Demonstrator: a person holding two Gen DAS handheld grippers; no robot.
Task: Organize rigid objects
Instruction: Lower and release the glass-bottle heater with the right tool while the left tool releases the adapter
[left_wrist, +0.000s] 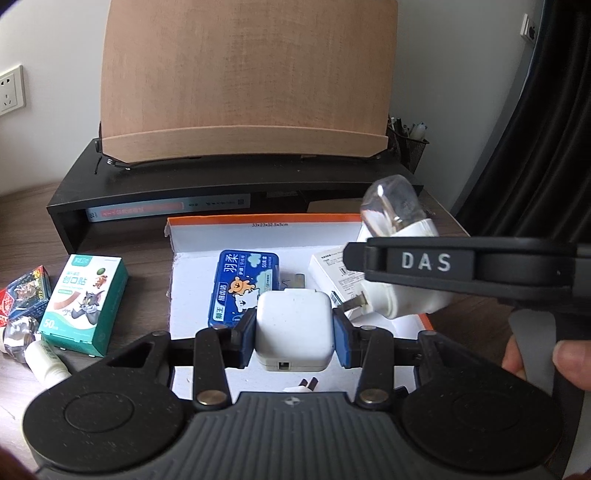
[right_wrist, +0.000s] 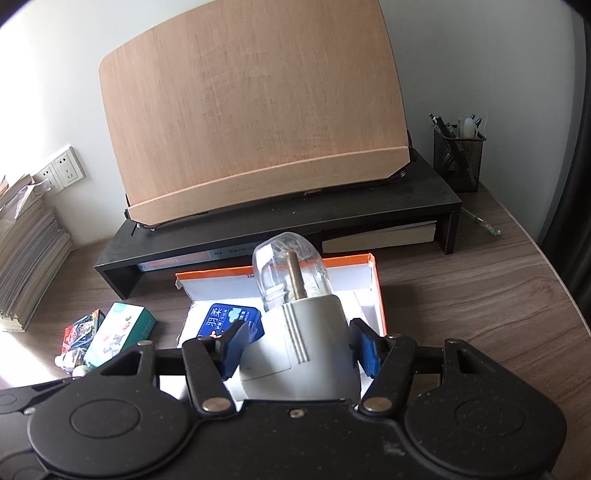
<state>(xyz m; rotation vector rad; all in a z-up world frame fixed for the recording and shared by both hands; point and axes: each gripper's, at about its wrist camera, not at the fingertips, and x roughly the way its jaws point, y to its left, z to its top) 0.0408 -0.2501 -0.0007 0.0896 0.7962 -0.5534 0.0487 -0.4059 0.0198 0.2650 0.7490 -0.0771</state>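
Both grippers are loaded over the open cardboard box (left_wrist: 207, 236), the shallow white tray with an orange rim on the wooden desk (right_wrist: 480, 295). The left gripper (left_wrist: 294, 334) pinches a white charger cube (left_wrist: 293, 325) squarely between its blue pads, low over the near part of the box. The right gripper (right_wrist: 295, 345) clamps a white plug-in night light (right_wrist: 299, 350) by its body, with the clear bulb (right_wrist: 288, 269) pointing forward and up; from the left wrist view it hangs over the right side of the box, above a white carton (left_wrist: 332, 269) lying inside.

A blue tin (left_wrist: 245, 284) already lies in the box, left of the charger. A green plaster box (left_wrist: 83, 299), a red card pack (left_wrist: 24, 295) and some small bottles (left_wrist: 22, 334) are still out on the desk to the left.

The step looks like setting both pieces down inside. Best to lower the charger flat into the free patch beside the blue tin before letting go, so it does not tip. The night light wants more care: come down with the body first, keep the bulb clear of the box wall and the carton, and release only once the body rests, one hand at a time
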